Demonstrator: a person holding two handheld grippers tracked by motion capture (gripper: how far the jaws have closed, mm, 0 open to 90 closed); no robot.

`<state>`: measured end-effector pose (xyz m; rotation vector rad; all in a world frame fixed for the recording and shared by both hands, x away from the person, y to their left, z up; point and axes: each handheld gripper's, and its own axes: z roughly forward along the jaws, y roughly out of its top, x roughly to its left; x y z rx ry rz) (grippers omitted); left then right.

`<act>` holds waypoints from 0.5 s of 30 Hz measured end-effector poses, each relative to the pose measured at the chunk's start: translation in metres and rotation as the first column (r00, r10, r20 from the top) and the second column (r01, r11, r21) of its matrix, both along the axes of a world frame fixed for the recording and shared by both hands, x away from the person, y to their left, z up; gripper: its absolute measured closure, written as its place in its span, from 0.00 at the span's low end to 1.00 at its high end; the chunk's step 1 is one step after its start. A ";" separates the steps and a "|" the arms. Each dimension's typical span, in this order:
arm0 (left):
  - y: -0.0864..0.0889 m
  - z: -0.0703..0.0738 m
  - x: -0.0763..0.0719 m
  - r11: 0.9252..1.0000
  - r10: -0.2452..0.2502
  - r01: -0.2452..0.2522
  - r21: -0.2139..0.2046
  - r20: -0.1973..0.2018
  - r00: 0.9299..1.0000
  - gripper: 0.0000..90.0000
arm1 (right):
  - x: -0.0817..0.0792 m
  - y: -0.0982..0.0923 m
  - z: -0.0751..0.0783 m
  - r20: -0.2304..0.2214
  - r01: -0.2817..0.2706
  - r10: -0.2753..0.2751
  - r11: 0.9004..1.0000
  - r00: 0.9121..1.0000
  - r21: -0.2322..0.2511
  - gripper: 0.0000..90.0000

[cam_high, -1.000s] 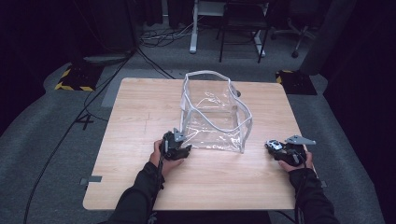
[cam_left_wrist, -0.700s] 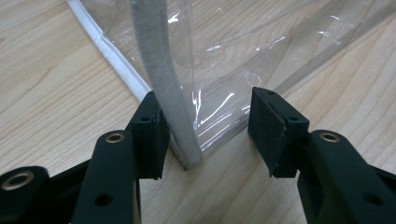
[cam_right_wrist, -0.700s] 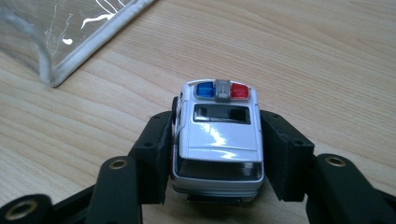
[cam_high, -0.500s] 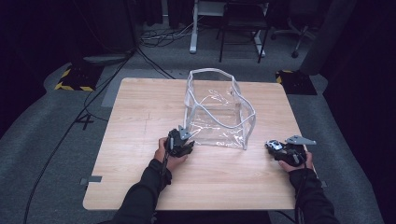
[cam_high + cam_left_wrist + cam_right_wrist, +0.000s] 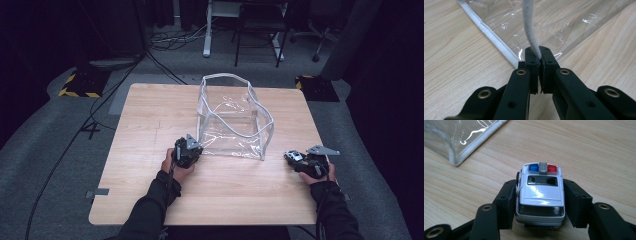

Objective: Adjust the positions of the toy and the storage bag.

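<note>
Standing at table centre, slightly toward 12 o'clock: clear plastic bag [image 5: 235,117], box-shaped, white piping along edges, mouth open upward, walls sagging a bit. Rests on wooden table [image 5: 150,115].

Item 1 – left gripper [image 5: 192,148], at bag's 7 o'clock corner. Held by person's left hand [image 5: 176,167], dark sleeve coming in from table's 6 o'clock edge. Left gripper view: jaws pressed together, clamped on bag's white corded edge [image 5: 530,32], which rises from between the pads and curves up out of frame. Clear film and flat white seam [image 5: 491,37] lie on the wood just beyond the jaws.

Item 2 – right gripper [image 5: 292,157], near table's 4 o'clock area, off the bag's 4 o'clock corner, close but apart. Held by right hand [image 5: 320,172]; grey three-cornered plate on top. Right gripper view: jaws closed against both sides of toy police car [image 5: 540,192], white body, blue + red roof light bar, facing away from camera. Cannot tell whether car's wheels touch the table. Bag's corner w/ white piping shows at 10 o'clock of that view, apart from car.

Surroundings – grey carpet floor, black cables [image 5: 165,42] at 11 o'clock beyond table, white desk legs and chair base at 12 o'clock, yellow-black striped block [image 5: 80,82] at 10 o'clock, another dark block at 2 o'clock.
</note>
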<state>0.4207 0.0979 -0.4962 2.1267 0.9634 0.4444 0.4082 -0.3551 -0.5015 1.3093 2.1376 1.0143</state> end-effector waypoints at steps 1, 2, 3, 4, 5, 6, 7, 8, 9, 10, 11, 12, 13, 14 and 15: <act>0.001 0.001 0.000 1.000 0.000 -0.001 0.012 0.010 1.000 0.96 | 0.000 -0.001 0.000 -0.001 -0.002 0.002 1.000 1.000 0.005 0.50; 0.002 0.001 0.000 1.000 -0.005 0.005 0.010 0.007 1.000 0.96 | 0.000 -0.002 0.000 -0.008 -0.002 0.002 1.000 1.000 0.005 0.48; 0.003 0.001 -0.001 1.000 -0.014 0.014 0.013 0.013 1.000 0.96 | -0.001 -0.003 0.000 -0.010 0.001 -0.001 1.000 1.000 0.019 0.46; 0.003 0.001 -0.001 1.000 -0.014 0.014 0.013 0.013 1.000 0.96 | -0.001 -0.003 0.000 -0.010 0.001 -0.001 1.000 1.000 0.019 0.46; 0.003 0.001 -0.001 1.000 -0.011 0.011 0.003 0.006 1.000 0.96 | -0.001 -0.004 0.000 -0.014 0.000 0.000 1.000 1.000 0.024 0.44; 0.005 0.001 -0.001 1.000 -0.019 0.019 0.005 -0.002 1.000 0.96 | -0.002 -0.006 0.000 -0.014 -0.014 0.014 1.000 1.000 0.022 0.43; 0.005 0.001 -0.001 1.000 -0.019 0.019 0.005 -0.002 1.000 0.96 | -0.003 -0.006 0.000 -0.010 -0.017 0.017 1.000 1.000 0.012 0.43; 0.006 0.001 -0.002 1.000 -0.022 0.022 -0.009 -0.010 1.000 0.96 | -0.004 -0.005 0.000 -0.008 -0.017 0.017 1.000 1.000 0.005 0.43; 0.006 0.001 -0.002 1.000 -0.022 0.022 -0.009 -0.010 1.000 0.96 | -0.004 -0.005 0.000 -0.008 -0.017 0.017 1.000 1.000 0.005 0.43; 0.006 0.000 -0.002 1.000 -0.016 0.016 -0.018 -0.012 1.000 0.95 | -0.005 -0.004 0.000 -0.001 -0.036 0.036 0.999 0.999 -0.025 0.41; 0.006 0.000 -0.002 1.000 -0.016 0.016 -0.018 -0.012 1.000 0.93 | -0.005 -0.004 0.000 -0.001 -0.036 0.036 0.999 0.999 -0.025 0.41; 0.006 0.001 -0.003 1.000 -0.002 0.002 0.000 0.005 1.000 0.90 | -0.006 -0.003 -0.001 -0.003 -0.050 0.050 0.998 0.999 -0.031 0.38; 0.006 0.001 -0.003 1.000 -0.002 0.002 0.000 0.005 1.000 0.87 | -0.006 -0.003 -0.001 -0.003 -0.050 0.050 0.998 0.999 -0.031 0.38; 0.007 0.001 -0.003 1.000 -0.006 0.006 0.010 0.006 1.000 0.87 | -0.007 -0.003 -0.001 0.001 -0.048 0.048 0.998 0.999 -0.030 0.38; 0.008 0.000 -0.003 1.000 -0.009 0.009 0.015 0.011 1.000 0.84 | -0.008 -0.004 -0.001 -0.001 -0.049 0.049 0.998 0.999 -0.034 0.38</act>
